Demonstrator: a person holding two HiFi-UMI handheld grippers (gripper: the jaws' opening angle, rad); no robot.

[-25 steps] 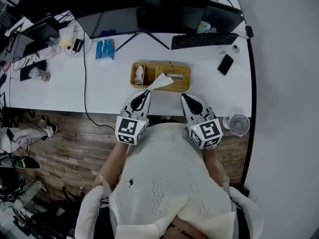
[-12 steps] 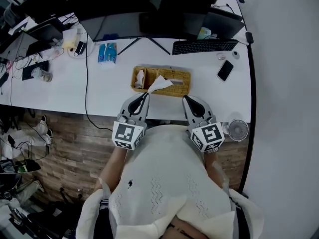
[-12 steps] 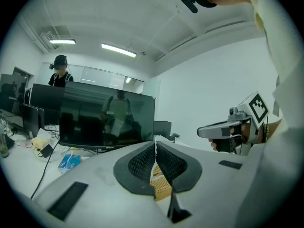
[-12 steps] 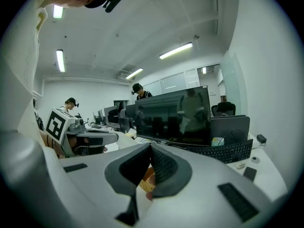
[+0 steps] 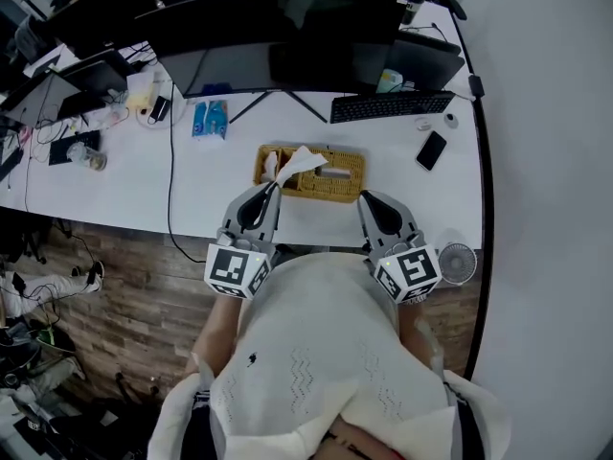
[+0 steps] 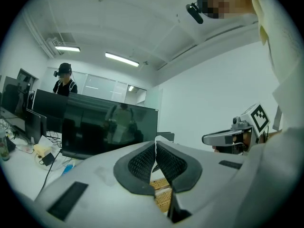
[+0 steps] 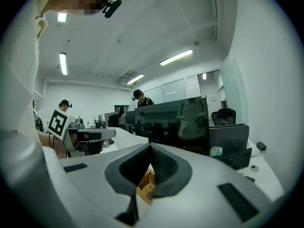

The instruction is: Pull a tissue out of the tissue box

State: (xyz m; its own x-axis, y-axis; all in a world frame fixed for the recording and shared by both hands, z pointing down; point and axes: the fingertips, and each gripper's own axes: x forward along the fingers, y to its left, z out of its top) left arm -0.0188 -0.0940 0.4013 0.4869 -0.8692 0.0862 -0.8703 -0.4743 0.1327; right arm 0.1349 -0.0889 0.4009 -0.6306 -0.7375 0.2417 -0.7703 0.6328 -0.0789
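On the white counter (image 5: 124,185), before a dark monitor (image 5: 287,36), sits the wicker tissue box (image 5: 335,182). The left hand-held gripper (image 5: 275,186) is pinching a corner of the white tissue (image 5: 299,161), which stretches from the box's top to its tips. The right hand-held gripper (image 5: 365,199) hangs near the box's right end, jaws pressed together with nothing between them.
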